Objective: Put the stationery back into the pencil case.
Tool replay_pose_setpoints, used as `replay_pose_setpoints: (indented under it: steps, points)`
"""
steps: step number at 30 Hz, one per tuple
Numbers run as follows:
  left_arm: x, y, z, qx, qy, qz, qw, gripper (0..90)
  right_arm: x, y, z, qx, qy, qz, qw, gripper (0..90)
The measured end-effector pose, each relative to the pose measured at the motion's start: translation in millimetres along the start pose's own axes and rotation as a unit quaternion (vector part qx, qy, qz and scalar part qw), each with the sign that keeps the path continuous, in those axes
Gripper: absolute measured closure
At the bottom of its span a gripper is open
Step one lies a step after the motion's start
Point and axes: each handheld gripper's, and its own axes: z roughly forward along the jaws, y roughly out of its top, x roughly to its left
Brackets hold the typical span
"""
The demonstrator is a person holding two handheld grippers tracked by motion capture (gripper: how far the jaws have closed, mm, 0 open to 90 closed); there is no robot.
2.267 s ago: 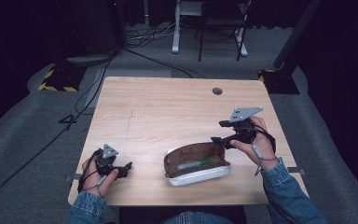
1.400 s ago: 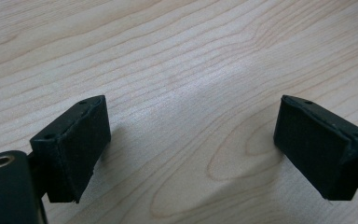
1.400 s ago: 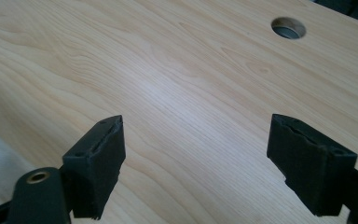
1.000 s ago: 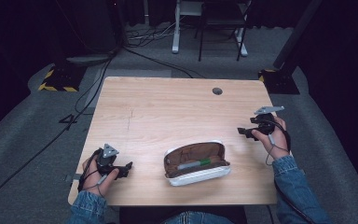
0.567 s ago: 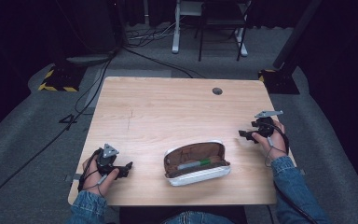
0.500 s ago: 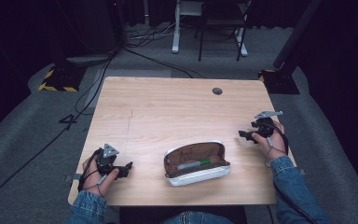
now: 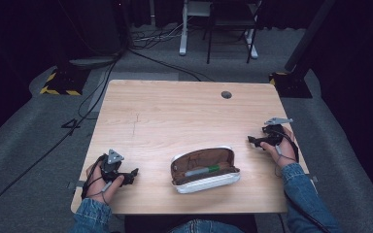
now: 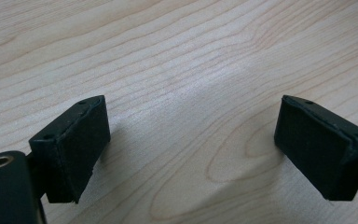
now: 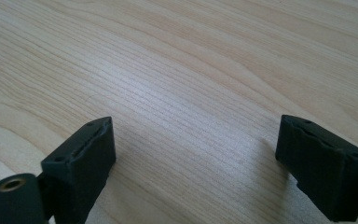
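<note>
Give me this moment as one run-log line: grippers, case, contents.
left gripper: open, empty, low at table near-left | right gripper: open, empty, near right edge | pencil case: open, between grippers, untouched | green-tipped pen: inside case

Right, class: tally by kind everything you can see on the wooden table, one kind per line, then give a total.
Pencil case, open: 1
Green pen inside the case: 1
Handheld grippers, left and right: 2
Round grommet in the tabletop: 1
Total: 5
</note>
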Motion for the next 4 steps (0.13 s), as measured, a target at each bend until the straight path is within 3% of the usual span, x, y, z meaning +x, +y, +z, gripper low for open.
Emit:
replay_pose_setpoints:
  steps: [4]
  points:
    - [-0.1,0.3,0.3,0.000,-0.001,0.000,1.0000,10.5,-0.1,0.1,0.1,0.001,-0.001,0.001,1.0000,11.2]
